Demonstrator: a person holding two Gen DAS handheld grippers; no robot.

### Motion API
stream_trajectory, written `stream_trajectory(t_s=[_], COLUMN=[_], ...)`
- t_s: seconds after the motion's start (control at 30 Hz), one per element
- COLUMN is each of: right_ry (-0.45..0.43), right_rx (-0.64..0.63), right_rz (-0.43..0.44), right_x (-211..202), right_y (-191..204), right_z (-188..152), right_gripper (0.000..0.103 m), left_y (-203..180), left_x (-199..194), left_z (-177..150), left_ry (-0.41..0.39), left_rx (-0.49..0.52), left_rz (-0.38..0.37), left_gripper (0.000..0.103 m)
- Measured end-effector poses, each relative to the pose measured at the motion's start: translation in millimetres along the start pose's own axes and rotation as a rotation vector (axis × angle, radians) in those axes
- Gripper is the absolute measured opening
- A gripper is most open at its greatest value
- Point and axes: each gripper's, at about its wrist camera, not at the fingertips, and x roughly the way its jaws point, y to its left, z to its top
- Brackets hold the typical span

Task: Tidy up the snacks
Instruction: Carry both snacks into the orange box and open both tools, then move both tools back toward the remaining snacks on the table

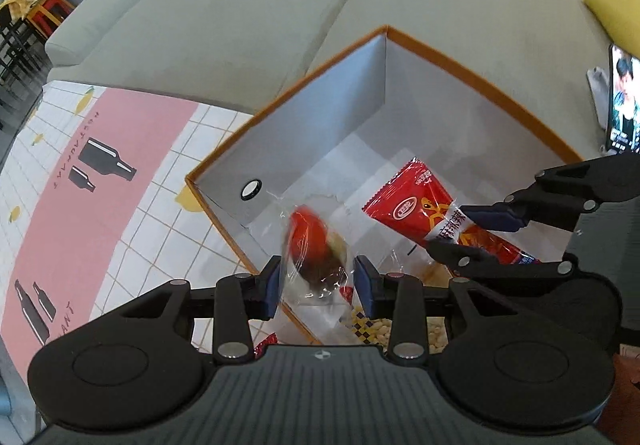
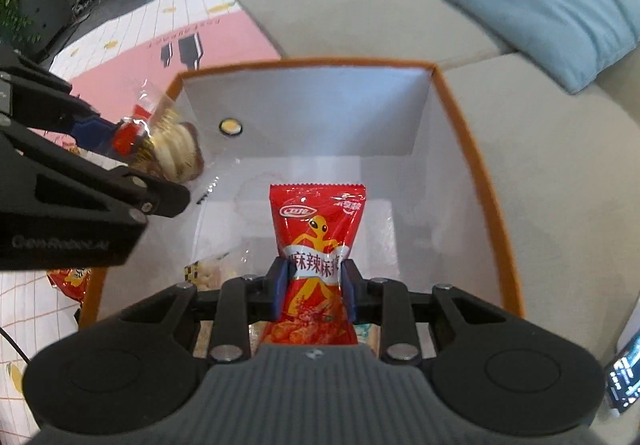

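Note:
My left gripper (image 1: 316, 285) is shut on a clear cookie packet (image 1: 316, 245) with a red and brown inside, held over the near edge of the orange-rimmed white box (image 1: 472, 75). The same packet shows in the right wrist view (image 2: 172, 149), blurred. My right gripper (image 2: 314, 287) is shut on a red spicy snack packet (image 2: 316, 229) and holds it inside the box (image 2: 476, 149), above its floor. The left wrist view shows that red packet (image 1: 424, 205) between the right gripper's fingers (image 1: 460, 233). A clear bag of pale puffs (image 2: 208, 273) lies on the box floor.
The box stands on a table with a pink and white checked cloth (image 1: 100, 197), against a grey-green sofa (image 1: 240, 25). Another red packet (image 2: 70, 281) lies on the cloth left of the box. A phone with a lit screen (image 1: 622, 101) sits on the sofa at the right.

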Motion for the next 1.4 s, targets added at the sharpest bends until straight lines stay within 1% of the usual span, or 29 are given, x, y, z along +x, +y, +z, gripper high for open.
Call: stream_trajectory(t_s=[0.1, 0.2, 0.23, 0.27, 0.3, 0.37, 0.4, 0.43, 0.57, 0.7, 0.8, 0.93, 1.07, 1.2, 1.3, 1.4], right_ry=[0.023, 0.037, 0.039, 0.036, 0.035, 0.032, 0.025, 0.018, -0.011, -0.117, -0.203, -0.312, -0.382, -0.426, -0.430, -0.419], right_rx=[-0.006, 0.000, 0.005, 0.007, 0.008, 0.014, 0.015, 0.012, 0.004, 0.020, 0.047, 0.059, 0.033, -0.005, -0.046, -0.093], right_rz=[0.001, 0.000, -0.004, -0.006, -0.003, -0.010, -0.019, -0.024, -0.034, -0.052, -0.044, -0.021, 0.028, 0.060, 0.073, 0.073], right_x=[9, 13, 14, 13, 12, 10, 8, 4, -12, -45, -70, -98, -112, -114, -109, -101], right_y=[1, 2, 2, 2, 2, 3, 4, 6, 13, 24, 34, 57, 86, 118, 142, 162], right_z=[0, -1, -1, -1, -1, 1, 2, 2, 2, -3, -10, -23, -36, -50, -60, -70], right_gripper=[0.029, 0.034, 0.034, 0.034, 0.035, 0.043, 0.048, 0.049, 0.050, 0.051, 0.055, 0.057, 0.062, 0.072, 0.072, 0.072], left_y=[-1, 0, 1, 2, 4, 5, 6, 7, 10, 19, 31, 53, 72, 85, 93, 97], left_x=[4, 4, 3, 1, -1, -8, -12, -16, -43, -74, -99, -121, -132, -135, -130, -123], left_z=[-1, -2, -1, -2, -2, -3, -4, -5, -16, -32, -54, -89, -130, -168, -193, -216], left_ry=[0.011, 0.004, -0.002, -0.007, -0.013, -0.026, -0.033, -0.042, -0.092, -0.149, -0.203, -0.276, -0.315, -0.315, -0.303, -0.286], left_rx=[0.019, 0.025, 0.024, 0.021, 0.016, 0.007, 0.002, 0.000, -0.013, -0.059, -0.119, -0.216, -0.287, -0.337, -0.364, -0.370], left_rz=[-0.001, -0.006, -0.009, -0.011, -0.016, -0.027, -0.027, -0.024, -0.018, -0.008, 0.006, 0.039, 0.078, 0.124, 0.161, 0.203], left_gripper=[0.043, 0.044, 0.044, 0.048, 0.048, 0.049, 0.051, 0.052, 0.052, 0.053, 0.053, 0.055, 0.056, 0.058, 0.063, 0.064])
